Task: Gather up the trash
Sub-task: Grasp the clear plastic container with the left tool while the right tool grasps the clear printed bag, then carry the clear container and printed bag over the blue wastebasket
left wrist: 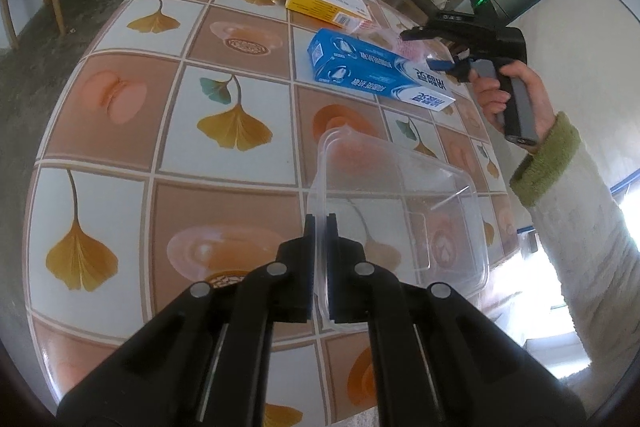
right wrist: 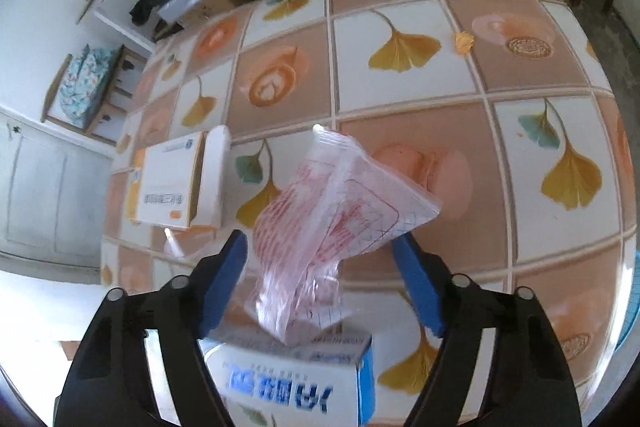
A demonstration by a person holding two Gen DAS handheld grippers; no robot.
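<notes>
Left wrist view is showing the left gripper point(left wrist: 320, 227) clamping the clear container's point(left wrist: 400, 211) near rim while the right gripper point(right wrist: 320, 267) is standing open around the plastic bag point(right wrist: 340, 211); blue box point(left wrist: 376, 75) and yellow box point(left wrist: 324, 3) are lying uncollected farther off, so nothing appears binned

A glossy, smooth leaf-patterned tablecloth covers the surface point(left wrist: 132, 131). The clear rectangular plastic lid point(left wrist: 400, 211) looks thin and shiny. At its twelve o'clock, the blue cardboard toothpaste box point(left wrist: 372, 75) has a slick printed finish. The crinkled transparent red-printed plastic bag point(right wrist: 340, 203) glints; the yellow cardboard box point(left wrist: 324, 5) appears matt.
</notes>
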